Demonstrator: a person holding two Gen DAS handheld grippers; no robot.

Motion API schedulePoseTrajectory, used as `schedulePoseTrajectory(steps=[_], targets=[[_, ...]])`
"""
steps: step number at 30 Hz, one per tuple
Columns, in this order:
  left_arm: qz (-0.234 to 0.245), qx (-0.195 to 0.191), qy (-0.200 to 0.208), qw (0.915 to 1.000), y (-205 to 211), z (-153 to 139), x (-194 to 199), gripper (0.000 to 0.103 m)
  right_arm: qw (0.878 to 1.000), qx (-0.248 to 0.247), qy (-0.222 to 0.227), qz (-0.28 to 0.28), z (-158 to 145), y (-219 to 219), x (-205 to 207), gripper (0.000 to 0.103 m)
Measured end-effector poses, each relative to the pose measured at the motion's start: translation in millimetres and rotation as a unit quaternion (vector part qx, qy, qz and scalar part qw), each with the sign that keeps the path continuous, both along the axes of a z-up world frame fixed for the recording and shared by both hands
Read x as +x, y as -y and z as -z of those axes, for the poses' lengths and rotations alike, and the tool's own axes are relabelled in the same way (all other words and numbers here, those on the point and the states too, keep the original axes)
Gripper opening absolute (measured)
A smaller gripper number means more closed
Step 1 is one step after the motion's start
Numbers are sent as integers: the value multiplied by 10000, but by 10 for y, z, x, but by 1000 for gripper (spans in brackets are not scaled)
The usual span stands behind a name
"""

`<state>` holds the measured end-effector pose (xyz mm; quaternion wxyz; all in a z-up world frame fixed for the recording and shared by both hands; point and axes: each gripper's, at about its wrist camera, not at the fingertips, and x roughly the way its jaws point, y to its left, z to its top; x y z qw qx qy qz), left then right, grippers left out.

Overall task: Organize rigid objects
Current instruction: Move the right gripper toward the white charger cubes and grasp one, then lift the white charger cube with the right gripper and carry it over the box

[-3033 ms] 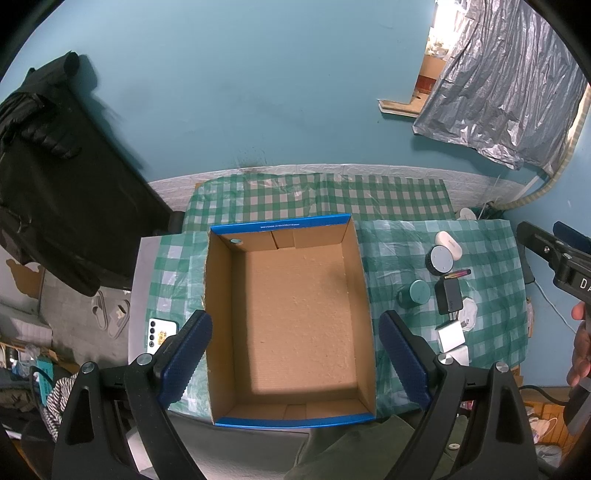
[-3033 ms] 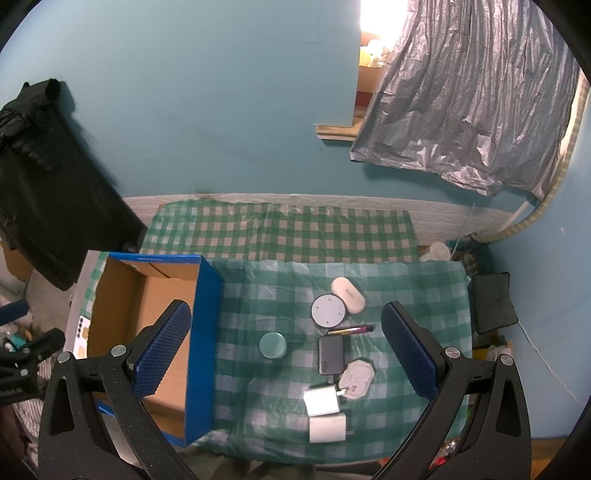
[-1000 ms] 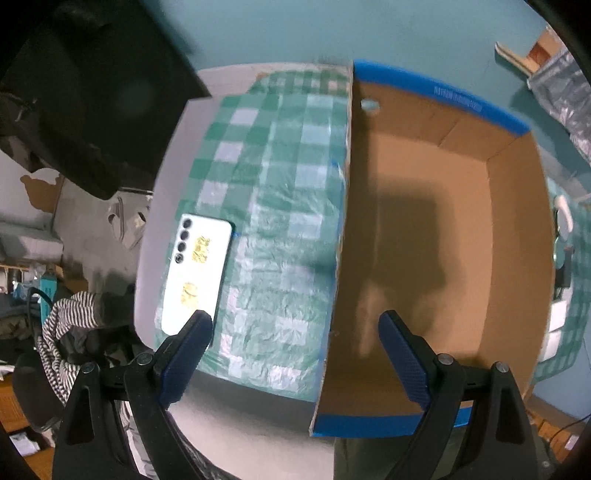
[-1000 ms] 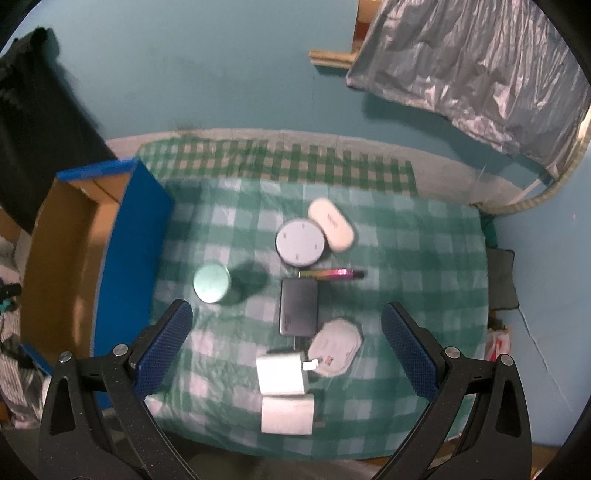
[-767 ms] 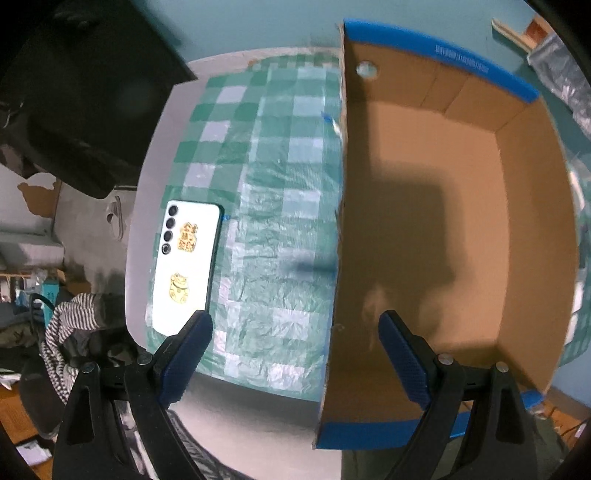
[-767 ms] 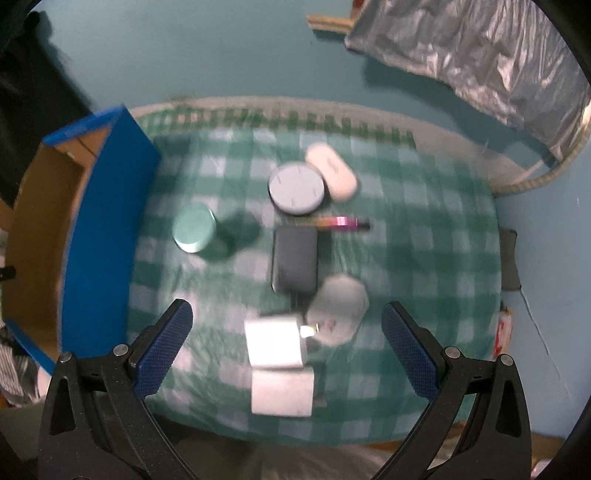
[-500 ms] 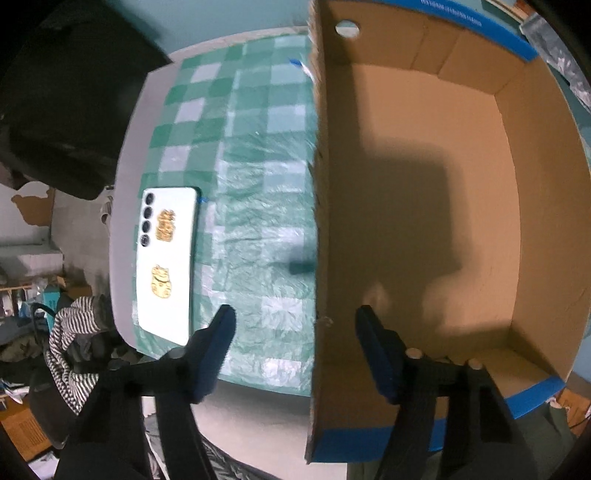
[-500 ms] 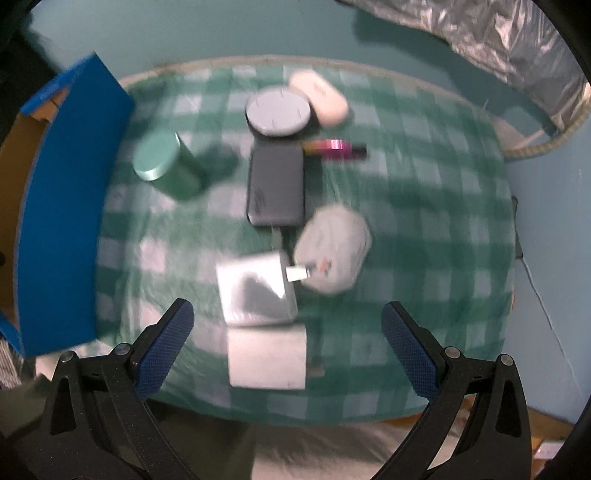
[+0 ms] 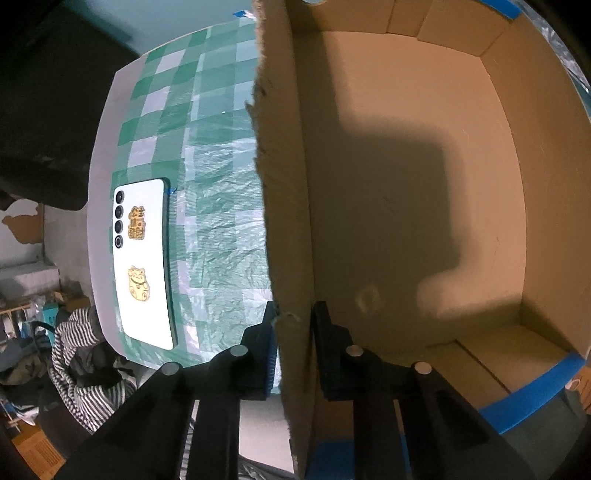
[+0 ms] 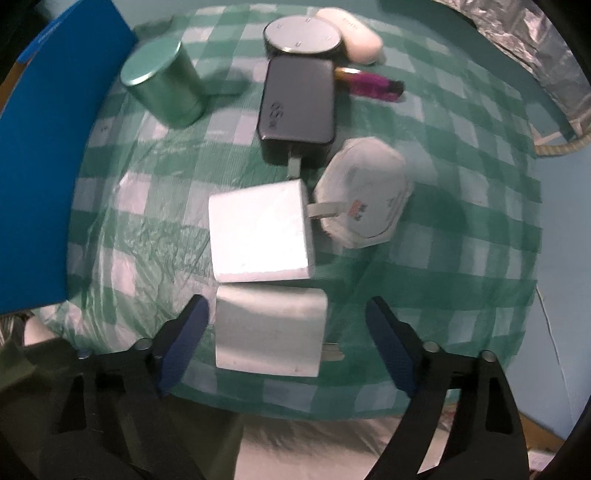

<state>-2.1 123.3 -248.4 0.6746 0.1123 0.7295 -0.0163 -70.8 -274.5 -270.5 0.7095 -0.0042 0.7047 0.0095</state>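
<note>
In the left wrist view my left gripper (image 9: 293,332) is shut on the left wall of the open cardboard box (image 9: 284,184), one finger outside and one inside. The box holds nothing. In the right wrist view my right gripper (image 10: 288,315) points down at the checked cloth, its jaws closing around the nearer white charger block (image 10: 269,332). The pads stand clear of the block. A second white charger (image 10: 258,236) lies just beyond it. Further off are a black power bank (image 10: 299,99), a green tin (image 10: 162,88), a grey disc (image 10: 303,35) and a white oval case (image 10: 354,33).
A white phone (image 9: 142,262) lies on the cloth left of the box. A pink lighter (image 10: 373,83) and a white octagonal packet (image 10: 365,195) sit right of the power bank. The box's blue outer wall (image 10: 44,166) rises at the left. Striped clothing (image 9: 85,369) hangs below the table edge.
My left gripper sank onto the box's left wall and shut on it. My right gripper dropped toward the chargers and its jaws narrowed around the nearer block.
</note>
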Motion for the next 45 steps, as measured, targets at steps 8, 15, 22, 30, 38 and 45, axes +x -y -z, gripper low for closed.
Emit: schedulePoseTrajectory(steps=[8,15,22,30,38,45], targets=[[26,-152,-92,9998,-6,32,-48,18,9999,-26,-155,-48,247,-212,61,63],[-76,-216,-179,9996,-77,88,-84,18,9999,10,-97,-47,330,-297,40,58],[-160,-258,-184,9994,-113,109,-175,18,9997,226,-57,-98,69,-243,-100,58],[-235,-316,-153,9991,-256,105,-197,18,9992,341,97,-169,-218,-481,94,58],[-288,-324,-183,9989,-327,121,-204,18,9977,456,300,-408,-436,-840,585,58],[-316,-344,-185,9987,-395,124,-219,18,9947,479,488,-771,-558,-943,926,58]])
